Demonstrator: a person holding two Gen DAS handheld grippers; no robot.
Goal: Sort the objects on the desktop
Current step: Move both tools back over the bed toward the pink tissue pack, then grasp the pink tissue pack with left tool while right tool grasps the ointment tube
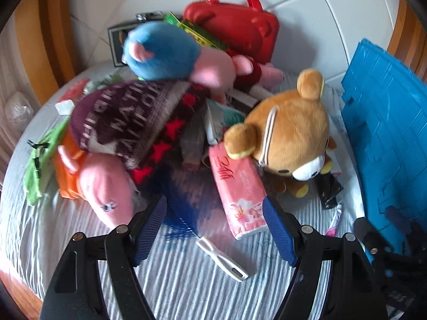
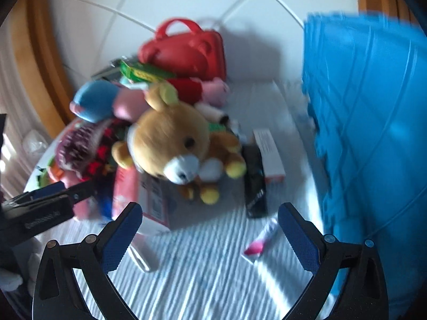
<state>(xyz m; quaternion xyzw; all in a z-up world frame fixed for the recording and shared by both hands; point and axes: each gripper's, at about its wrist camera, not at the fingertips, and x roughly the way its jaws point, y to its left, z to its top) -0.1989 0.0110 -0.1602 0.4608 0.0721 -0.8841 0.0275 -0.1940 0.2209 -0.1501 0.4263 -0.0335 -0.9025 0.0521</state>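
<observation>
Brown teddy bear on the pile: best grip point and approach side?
Likely the brown teddy bear's head, pinched across its width, coming from above on the open front side. It lies on top of the pile with its face toward the striped cloth, so the head is exposed; its body is tucked beneath. The pink tissue pack crowds its left. The right gripper stands open and empty.

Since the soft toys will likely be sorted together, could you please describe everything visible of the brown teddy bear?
The brown teddy bear is a plush toy with tan fur, round ears, a white muzzle, dark eyes and yellow paw pads. A white band crosses the back of its head. It lies tipped over, not upright, at the pile's right edge on the striped cloth, one ear resting on the pink tissue pack. Neither gripper touches it.
</observation>
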